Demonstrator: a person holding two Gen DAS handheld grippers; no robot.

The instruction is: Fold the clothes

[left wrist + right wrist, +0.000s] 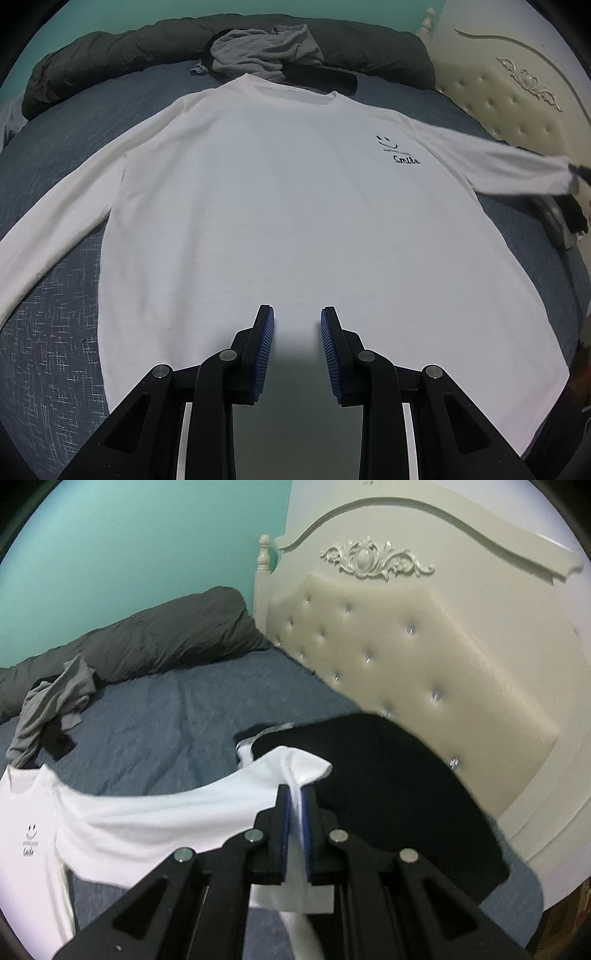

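Left wrist view: shirt (280, 206) is seen laid flat, front up, on the bed (55, 332), collar toward the quilt (110, 51) at the far side, hem nearest the camera. One sleeve is spread out to the left; the other is drawn up off the bed toward the right edge, where its cuff is held. Left gripper (297, 317) is poised above the lower body of the shirt, jaws narrowly parted, nothing between them. In the right wrist view the right gripper (294, 794) is clamped on the cuff (306, 768), white cloth bunched between the blue pads (284, 827) and spilling out behind them; a black garment (388, 782) lies just beyond, by the headboard (406, 657). Fabric is judged light, soft and limp: no stiffness is to be expected, so any unsupported span will sag and crease. Grip appears secure on the doubled cuff edge, a hemmed and thicker place. Hems, cuffs and shoulder seams are judged the best holds; single-layer cloth mid-panel would bunch and drag the layer beneath. A grey garment (266, 51) is noted crumpled near the collar.
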